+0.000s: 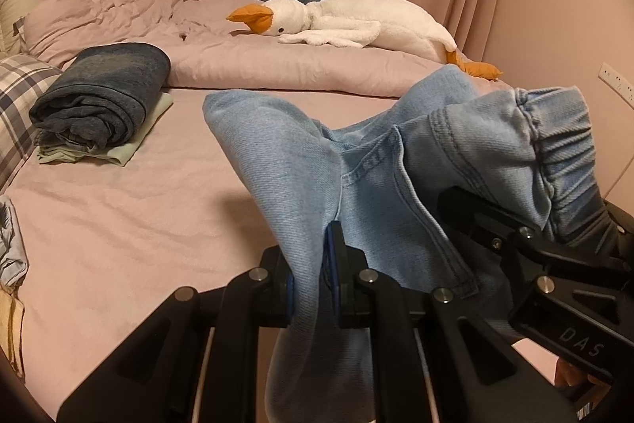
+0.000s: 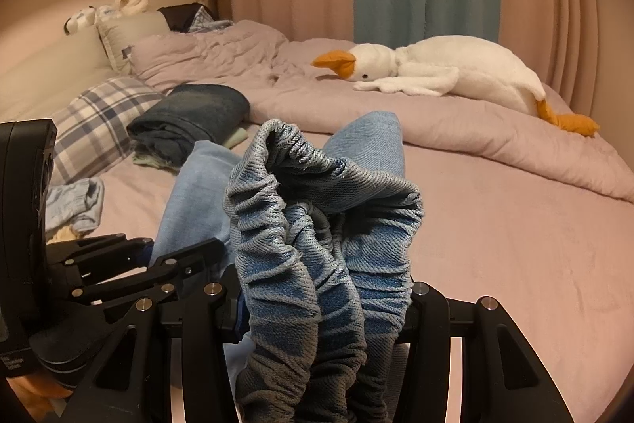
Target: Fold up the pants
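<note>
Light blue denim pants (image 1: pixel 376 165) hang lifted above the pink bed sheet (image 1: pixel 138 224), held between both grippers. My left gripper (image 1: pixel 313 276) is shut on a fold of the pants' leg fabric, which drapes down through the jaws. In the right wrist view, the gathered elastic waistband (image 2: pixel 317 244) is bunched thick between the fingers of my right gripper (image 2: pixel 325 300), which is shut on it. The two grippers sit close side by side: the right gripper (image 1: pixel 499 228) shows at the right of the left wrist view, and the left gripper (image 2: pixel 170 260) at the left of the right wrist view.
A folded dark blue garment (image 1: pixel 103 98) lies on a pale green one at the left of the bed. A plaid pillow (image 1: pixel 16 106) is beside it. A white plush goose (image 1: pixel 356 22) rests on the crumpled duvet (image 1: pixel 277 62) at the back. A small light blue garment (image 2: pixel 75 201) lies near the left edge.
</note>
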`<state>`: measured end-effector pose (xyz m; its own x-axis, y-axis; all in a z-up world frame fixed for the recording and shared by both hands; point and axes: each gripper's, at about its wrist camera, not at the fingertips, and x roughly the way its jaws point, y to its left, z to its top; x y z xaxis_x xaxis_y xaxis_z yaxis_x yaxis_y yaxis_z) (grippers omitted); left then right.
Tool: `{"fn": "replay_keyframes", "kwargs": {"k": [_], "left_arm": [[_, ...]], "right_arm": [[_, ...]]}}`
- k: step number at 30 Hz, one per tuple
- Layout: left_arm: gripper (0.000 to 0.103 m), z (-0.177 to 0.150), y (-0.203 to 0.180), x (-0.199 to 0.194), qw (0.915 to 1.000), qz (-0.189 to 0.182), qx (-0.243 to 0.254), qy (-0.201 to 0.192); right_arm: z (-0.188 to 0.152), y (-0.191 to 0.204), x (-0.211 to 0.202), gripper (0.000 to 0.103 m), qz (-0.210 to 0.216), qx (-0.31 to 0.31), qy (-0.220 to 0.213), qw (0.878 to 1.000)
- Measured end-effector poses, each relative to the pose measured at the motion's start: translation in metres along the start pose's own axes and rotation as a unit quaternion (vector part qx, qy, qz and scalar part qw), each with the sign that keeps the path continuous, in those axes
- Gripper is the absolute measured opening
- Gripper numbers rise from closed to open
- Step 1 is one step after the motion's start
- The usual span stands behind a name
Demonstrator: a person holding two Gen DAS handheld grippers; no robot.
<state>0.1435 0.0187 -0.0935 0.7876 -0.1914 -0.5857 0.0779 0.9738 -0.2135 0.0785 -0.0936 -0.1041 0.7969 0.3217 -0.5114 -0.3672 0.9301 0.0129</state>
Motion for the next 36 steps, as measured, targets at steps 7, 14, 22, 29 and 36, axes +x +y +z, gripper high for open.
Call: {"fn": "replay_keyframes", "kwargs": {"k": [7, 14, 22, 29, 36], "left_arm": [[0.012, 0.003, -0.001, 0.016, 1.0000, -0.003, 0.002, 0.009], [0.012, 0.007, -0.001, 0.029, 0.9999, -0.004, 0.006, 0.014], [0.012, 0.010, -0.001, 0.041, 0.9997, -0.002, 0.012, 0.023], [0.012, 0.010, -0.001, 0.051, 0.9993, -0.004, 0.013, 0.036], [0.012, 0.010, -0.001, 0.058, 0.9990, -0.003, 0.013, 0.043]], "right_arm": [[0.000, -0.005, 0.009, 0.051, -0.003, 0.004, 0.006, 1.000], [0.001, -0.008, 0.017, 0.051, -0.006, 0.012, 0.009, 1.000], [0.002, -0.012, 0.026, 0.051, -0.005, 0.019, 0.016, 1.000], [0.000, -0.013, 0.033, 0.051, -0.006, 0.027, 0.025, 0.999], [0.002, -0.016, 0.038, 0.051, -0.004, 0.033, 0.032, 0.999]]}}
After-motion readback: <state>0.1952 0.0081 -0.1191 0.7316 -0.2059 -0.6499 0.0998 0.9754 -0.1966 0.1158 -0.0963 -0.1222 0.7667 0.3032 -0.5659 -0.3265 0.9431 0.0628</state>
